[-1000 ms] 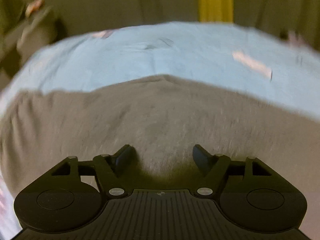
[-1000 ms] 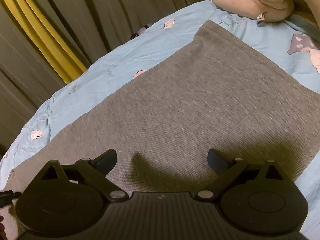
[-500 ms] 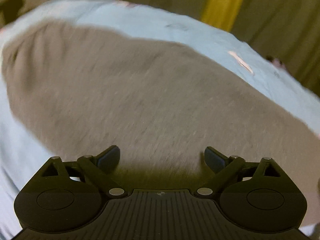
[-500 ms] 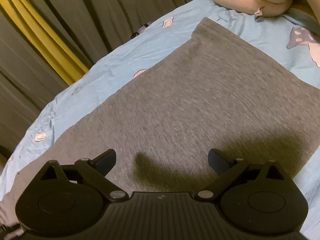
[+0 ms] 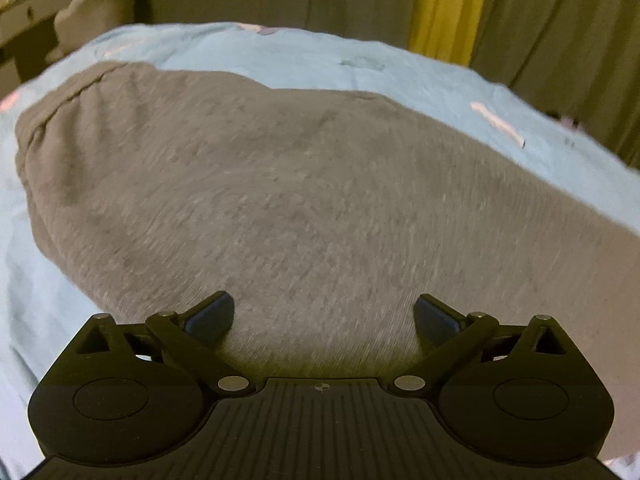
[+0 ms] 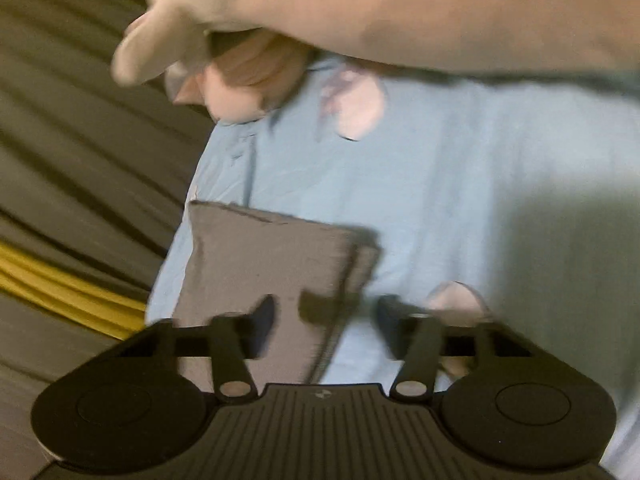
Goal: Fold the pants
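The grey pants (image 5: 304, 200) lie flat on a light blue bed sheet (image 5: 312, 56), waistband at the far left in the left wrist view. My left gripper (image 5: 324, 314) is open and empty, just above the near edge of the fabric. In the blurred right wrist view a folded end of the pants (image 6: 264, 268) shows with stacked layers at its right edge. My right gripper (image 6: 326, 318) is open and empty above that edge, its left finger over the fabric, its right finger over the sheet (image 6: 460, 184).
Grey curtains with a yellow strip (image 5: 444, 8) hang behind the bed. A pale pillow or bedding (image 6: 380, 12) fills the top of the right wrist view. The sheet has pink printed patches (image 6: 356, 108).
My right gripper has swung sharply from over the wide spread fabric to a narrow folded end near the pillow. My left gripper has shifted and now shows the waistband at the left.
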The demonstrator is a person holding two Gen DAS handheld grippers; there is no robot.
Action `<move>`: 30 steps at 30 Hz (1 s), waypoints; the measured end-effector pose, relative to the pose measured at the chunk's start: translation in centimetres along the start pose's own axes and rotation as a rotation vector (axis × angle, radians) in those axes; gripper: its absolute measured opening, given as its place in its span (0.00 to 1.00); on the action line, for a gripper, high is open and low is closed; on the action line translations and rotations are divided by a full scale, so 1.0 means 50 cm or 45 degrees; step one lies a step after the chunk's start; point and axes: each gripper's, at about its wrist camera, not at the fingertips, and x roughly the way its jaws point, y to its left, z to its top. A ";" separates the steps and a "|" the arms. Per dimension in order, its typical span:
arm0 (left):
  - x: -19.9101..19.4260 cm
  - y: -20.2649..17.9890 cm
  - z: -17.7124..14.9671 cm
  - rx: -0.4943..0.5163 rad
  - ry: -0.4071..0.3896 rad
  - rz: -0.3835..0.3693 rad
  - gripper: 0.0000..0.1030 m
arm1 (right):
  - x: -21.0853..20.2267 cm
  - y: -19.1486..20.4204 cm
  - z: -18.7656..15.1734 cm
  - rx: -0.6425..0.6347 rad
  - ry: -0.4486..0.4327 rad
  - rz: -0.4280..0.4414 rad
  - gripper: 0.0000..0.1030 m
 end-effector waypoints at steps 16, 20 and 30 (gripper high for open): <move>0.004 0.000 -0.001 -0.009 0.001 0.005 1.00 | 0.047 -0.030 0.019 0.118 -0.014 0.128 0.19; 0.002 0.006 0.001 -0.036 -0.001 -0.010 1.00 | 0.050 -0.022 0.021 0.105 -0.014 0.138 0.23; -0.014 0.026 0.009 -0.142 -0.013 -0.054 0.99 | 0.058 0.025 0.022 -0.037 -0.031 0.041 0.13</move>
